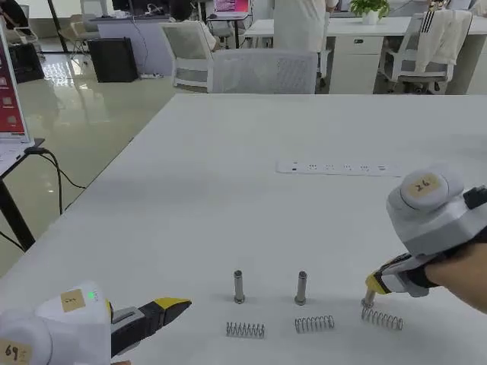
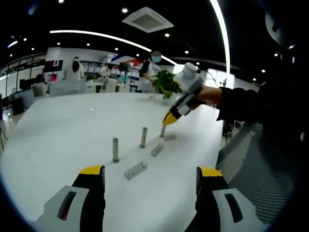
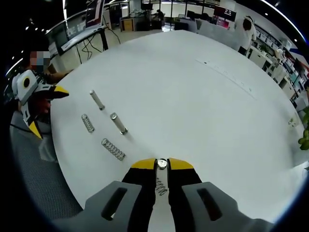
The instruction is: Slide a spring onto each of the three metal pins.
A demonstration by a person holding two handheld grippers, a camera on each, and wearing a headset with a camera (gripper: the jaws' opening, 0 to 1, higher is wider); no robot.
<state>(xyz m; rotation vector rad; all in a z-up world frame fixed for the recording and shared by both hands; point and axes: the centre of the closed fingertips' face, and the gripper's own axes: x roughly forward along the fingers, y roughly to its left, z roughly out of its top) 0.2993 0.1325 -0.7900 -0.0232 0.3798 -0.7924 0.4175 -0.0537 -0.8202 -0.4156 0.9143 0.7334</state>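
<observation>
At the near left corner of the white table point(image 1: 190, 190), the left gripper point(image 1: 173, 308) is held low and lies almost level, its yellow-tipped nose pointing right toward the row of parts. Its own view shows the jaws spread wide with nothing between them.

To its right, three short metal pins stand upright in a line near the table's front edge. The left pin point(image 1: 239, 287) has the left spring point(image 1: 245, 329) lying flat just in front of it, apart from it. The middle pin point(image 1: 301, 288) stands the same way, with the middle spring point(image 1: 314, 324) on its side just in front. No spring sits on any pin.

The right pin point(image 1: 368, 299) is caught at its top by the right gripper point(image 1: 370, 287), whose jaws are pinched narrow around it. The right spring point(image 1: 382, 319) lies on the table just beside the pin's foot. A dark-sleeved forearm reaches in from the right edge, and the gripper slopes down and leftward onto the pin.

Farther back, a white power strip point(image 1: 338, 167) lies flat on the table.
</observation>
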